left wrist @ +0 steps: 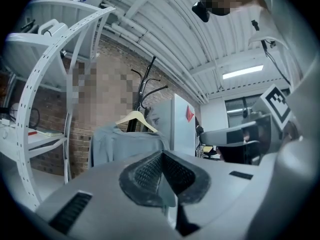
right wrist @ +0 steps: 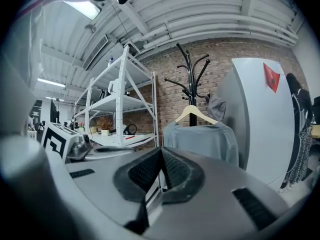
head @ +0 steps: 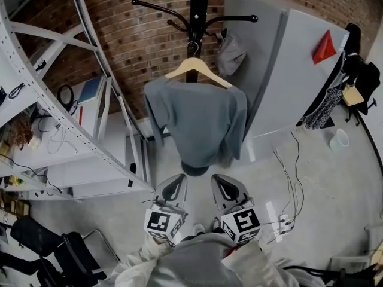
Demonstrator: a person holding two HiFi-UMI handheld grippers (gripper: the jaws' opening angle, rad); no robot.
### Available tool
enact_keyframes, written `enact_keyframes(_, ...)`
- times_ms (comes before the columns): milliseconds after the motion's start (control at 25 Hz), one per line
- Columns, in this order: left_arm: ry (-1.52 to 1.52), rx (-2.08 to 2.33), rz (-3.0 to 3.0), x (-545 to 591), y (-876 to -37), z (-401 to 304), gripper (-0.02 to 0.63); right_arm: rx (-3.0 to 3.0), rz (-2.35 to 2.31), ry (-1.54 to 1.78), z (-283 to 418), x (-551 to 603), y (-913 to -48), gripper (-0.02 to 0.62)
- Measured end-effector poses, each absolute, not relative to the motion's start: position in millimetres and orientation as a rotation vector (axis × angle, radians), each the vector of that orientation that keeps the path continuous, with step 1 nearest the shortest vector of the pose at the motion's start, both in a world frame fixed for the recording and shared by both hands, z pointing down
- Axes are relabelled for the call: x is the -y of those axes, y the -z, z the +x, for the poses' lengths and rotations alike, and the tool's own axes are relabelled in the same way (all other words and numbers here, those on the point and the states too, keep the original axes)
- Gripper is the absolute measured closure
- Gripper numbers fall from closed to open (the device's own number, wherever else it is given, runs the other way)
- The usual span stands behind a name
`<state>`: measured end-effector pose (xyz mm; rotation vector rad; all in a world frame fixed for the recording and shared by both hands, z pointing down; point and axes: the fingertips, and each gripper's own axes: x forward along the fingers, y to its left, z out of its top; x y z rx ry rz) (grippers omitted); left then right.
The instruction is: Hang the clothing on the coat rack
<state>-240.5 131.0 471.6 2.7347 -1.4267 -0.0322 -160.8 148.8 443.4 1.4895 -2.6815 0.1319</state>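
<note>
Hanging from coat rack, grey shirt

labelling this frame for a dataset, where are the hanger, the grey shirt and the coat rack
hanger (head: 210, 73), head view, on its right wooden arm
grey shirt (head: 200, 121), head view, middle of the hanging cloth
coat rack (head: 198, 11), head view, on its black pole

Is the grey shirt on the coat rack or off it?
On it: the grey shirt drapes from a wooden hanger whose hook sits on the coat rack.
</note>
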Motion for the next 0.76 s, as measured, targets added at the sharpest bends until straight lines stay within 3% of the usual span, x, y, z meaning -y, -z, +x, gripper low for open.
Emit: enact_keyframes(760, 0.02, 1.506, 2.676, -99, -470, -194, 0.598, 2.742, 1.425, -0.108, -127, -114, -437, 0.571)
